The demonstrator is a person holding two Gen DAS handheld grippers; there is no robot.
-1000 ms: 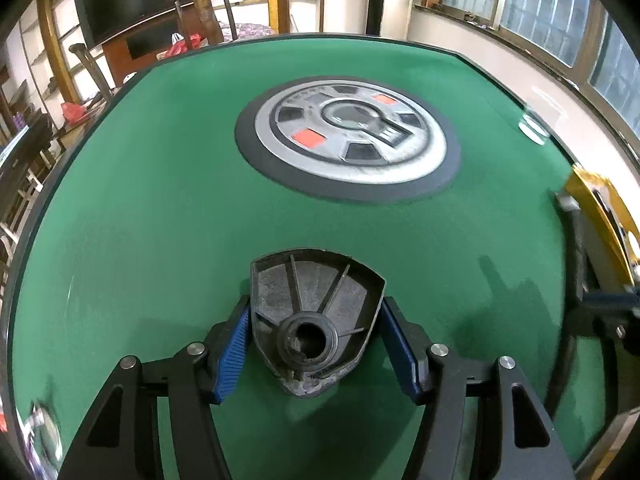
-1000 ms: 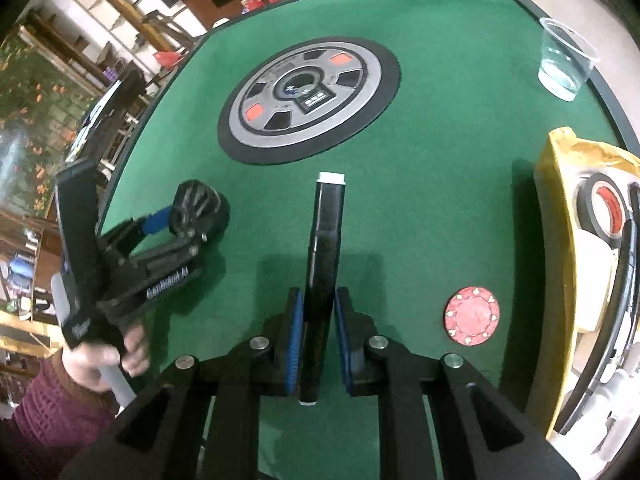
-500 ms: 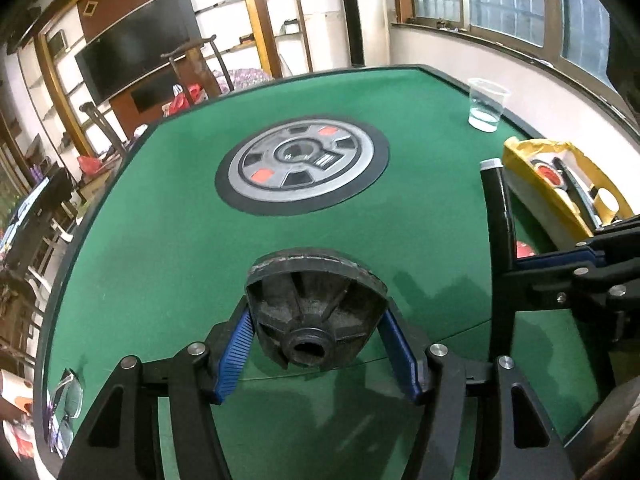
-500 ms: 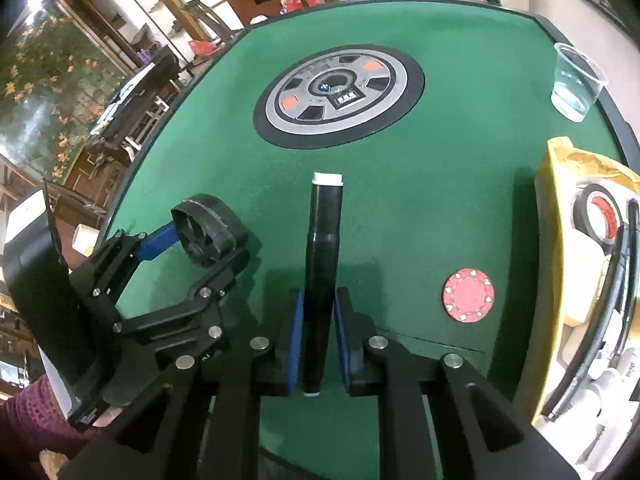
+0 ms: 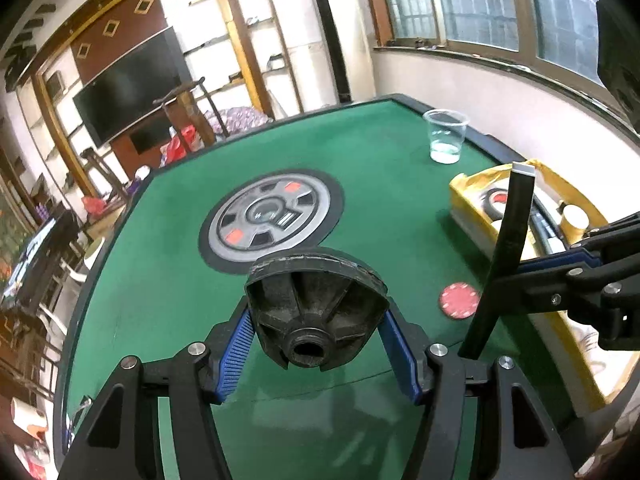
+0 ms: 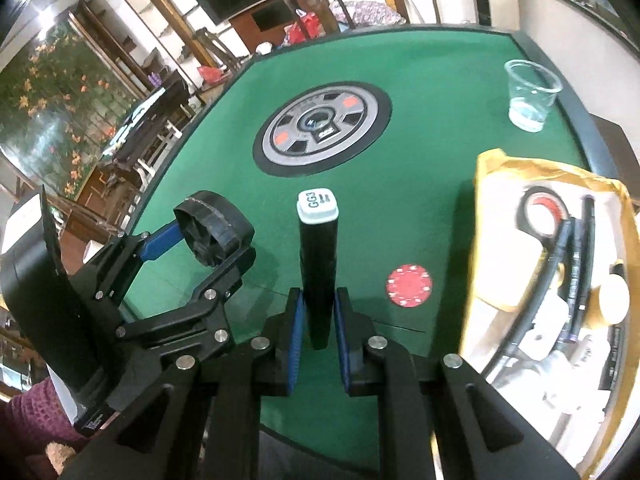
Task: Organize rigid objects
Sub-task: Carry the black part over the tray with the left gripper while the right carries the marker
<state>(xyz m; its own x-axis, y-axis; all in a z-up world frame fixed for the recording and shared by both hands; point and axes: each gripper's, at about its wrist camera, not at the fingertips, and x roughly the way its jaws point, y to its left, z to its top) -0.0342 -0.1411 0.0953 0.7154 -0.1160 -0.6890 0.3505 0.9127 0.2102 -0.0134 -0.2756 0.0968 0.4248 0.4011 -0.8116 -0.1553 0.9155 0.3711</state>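
Left claw (image 5: 316, 344) is gripping a black plastic wheel (image 5: 316, 308) between its blue pads (image 5: 236, 352), hub hole facing the camera, the wheel held clear above the green table (image 5: 160, 280). Right claw (image 6: 316, 332) is clamping tight on a black marker (image 6: 318, 264); the marker is pointing away from the claw, its pale cap end marked "GG3". Just right of the right claw, a red poker chip (image 6: 409, 285) is lying flat on the table. Further right, a yellow-lined box (image 6: 492, 172) is holding a tape roll (image 6: 540, 210), black cables and white items. Ahead of both claws, a grey round panel (image 6: 322, 128) is sitting in the table; a clear cup (image 6: 530, 96) is standing far right of it.
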